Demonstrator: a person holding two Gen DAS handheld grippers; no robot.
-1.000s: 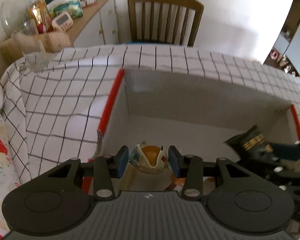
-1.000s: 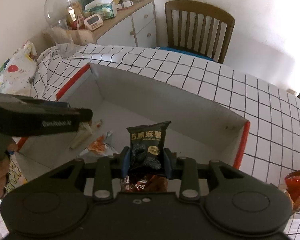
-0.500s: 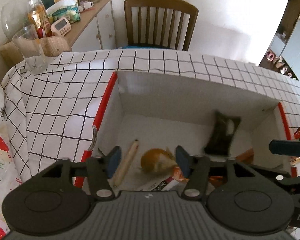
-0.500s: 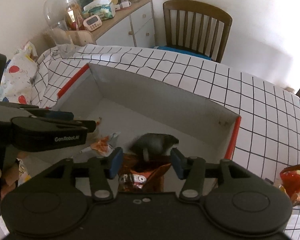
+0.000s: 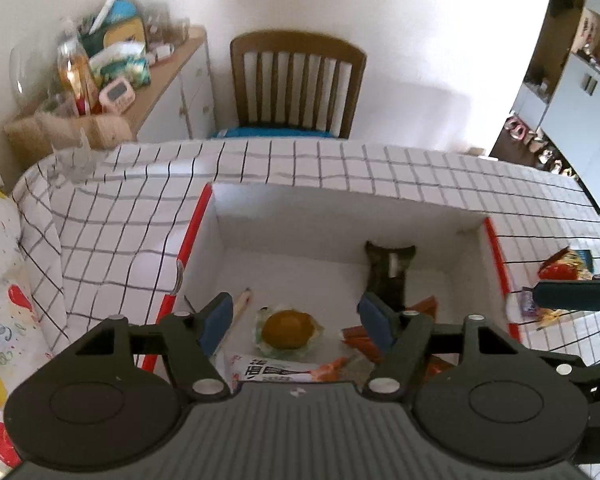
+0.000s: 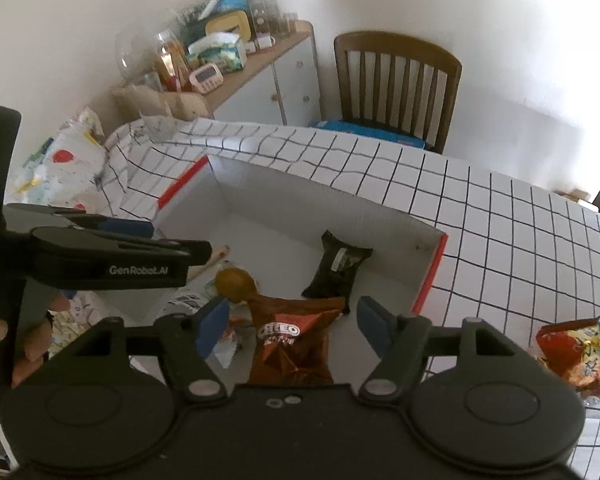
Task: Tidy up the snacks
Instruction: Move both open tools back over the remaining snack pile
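Note:
A white box with red rims [image 5: 496,248] [image 6: 432,268] sits on the checked tablecloth. On its floor lie a round orange pastry in clear wrap [image 5: 288,330] [image 6: 234,279], a black snack packet [image 5: 388,276] [image 6: 336,268], a brown Oreo bag [image 6: 290,340] and a thin stick snack [image 5: 242,302]. My left gripper [image 5: 296,320] hangs above the pastry, its jaws opening with nothing pressed between them. My right gripper [image 6: 290,322] hangs above the Oreo bag, its jaws opening too, clear of the black packet. The left gripper's side [image 6: 112,256] shows in the right wrist view.
Red and orange snack bags [image 6: 576,352] [image 5: 560,268] lie on the cloth right of the box. A drinking glass [image 6: 156,124] stands at the table's far left corner. A wooden chair [image 5: 296,84] and a cluttered sideboard [image 6: 252,60] stand behind the table.
Both grippers opened and rose. The pastry dropped from the left gripper onto the box floor; the black packet fell from the right gripper and lies in the box.

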